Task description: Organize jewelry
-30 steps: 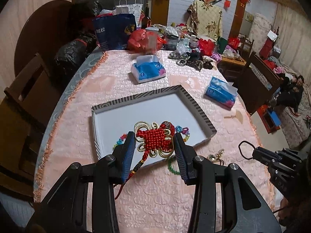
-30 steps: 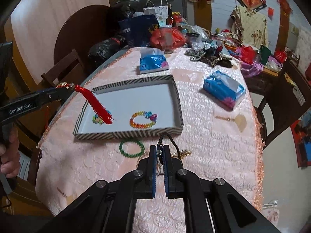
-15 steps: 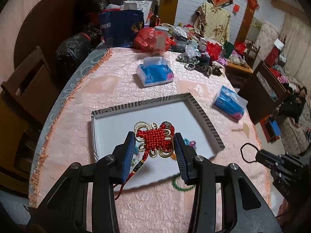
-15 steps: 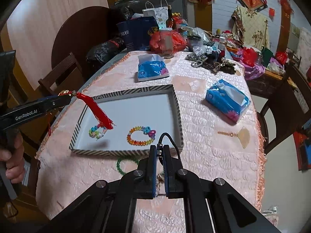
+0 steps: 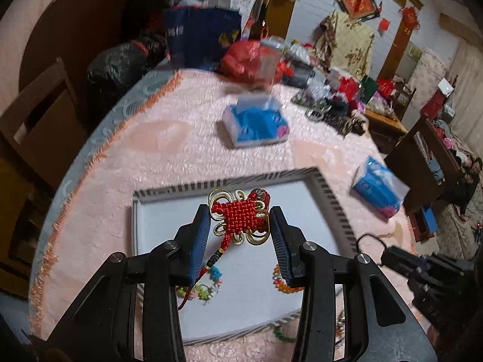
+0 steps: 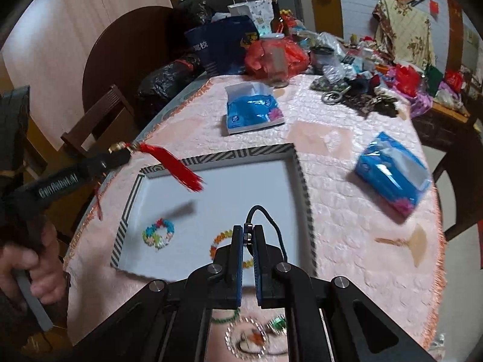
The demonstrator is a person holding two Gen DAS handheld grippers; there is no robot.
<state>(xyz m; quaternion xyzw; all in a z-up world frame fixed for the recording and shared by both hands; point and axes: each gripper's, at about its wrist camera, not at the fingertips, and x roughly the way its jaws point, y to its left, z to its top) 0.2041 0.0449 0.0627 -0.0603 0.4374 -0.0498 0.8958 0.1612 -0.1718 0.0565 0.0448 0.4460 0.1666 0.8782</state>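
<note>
Left gripper (image 5: 240, 226) clamped on red knot (image 5: 240, 215), pads pressing its gold loops from both sides; held above tray (image 5: 332, 199). Knot's cord trailed down past the left pad; in the right view, red tassel (image 6: 178, 170) hung over the tray's far-left corner. Person's hand (image 6: 21, 271) gripped the left tool's handle at frame edge.

Right gripper (image 6: 249, 241) closed tight, pinching a black cord loop (image 6: 262, 214) that arched above the fingertips; poised over the tray's near edge.

Inside tray, on white floor: pastel bracelet (image 6: 158, 236) toward the left, orange-yellow bracelet (image 6: 222, 238) just beside the right gripper's tip, partly hidden by it. Outside tray, on pink cloth (image 6: 347, 211) near the front: green bracelet (image 6: 225, 319), blurred round pendant (image 6: 247, 338), small green piece (image 6: 277, 324).

Farther out: tissue pack (image 6: 252, 111) beyond the tray, second tissue pack (image 6: 392, 175) to its right, small fan charm (image 6: 407, 241) near the cloth's right fringe. Clutter of bags and keys at the far end. Chair (image 6: 99, 123) at the left side.
</note>
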